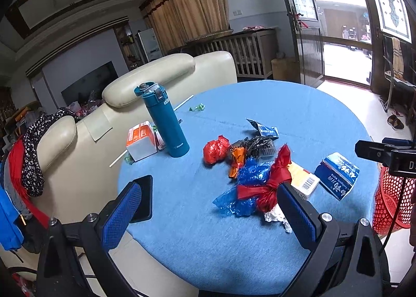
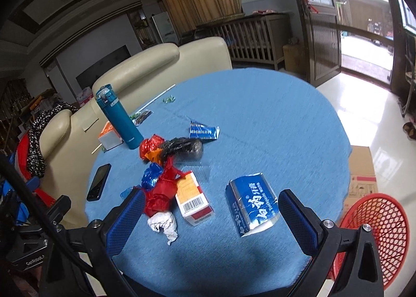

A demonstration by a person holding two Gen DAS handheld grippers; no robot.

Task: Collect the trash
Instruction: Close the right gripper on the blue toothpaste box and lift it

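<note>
Both the left gripper (image 1: 212, 208) and right gripper (image 2: 210, 216) hover open over wrappers (image 2: 161, 193) littering the blue tabletop (image 2: 273, 120), red basket (image 2: 374, 234) near right.

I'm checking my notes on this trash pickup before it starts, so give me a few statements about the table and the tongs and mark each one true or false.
1. The tall teal insulated bottle stands upright on the round table with the blue cloth. True.
2. The right tongs are clamped on the flattened blue and white carton. False: they are open, and the carton lies on the cloth.
3. The red plastic mesh basket sits on the table. False: it is off the table's edge, on the right-hand side.
4. A crumpled white tissue lies next to the red crinkled plastic wrap. True.
5. The left tongs are open and hold nothing. True.
</note>
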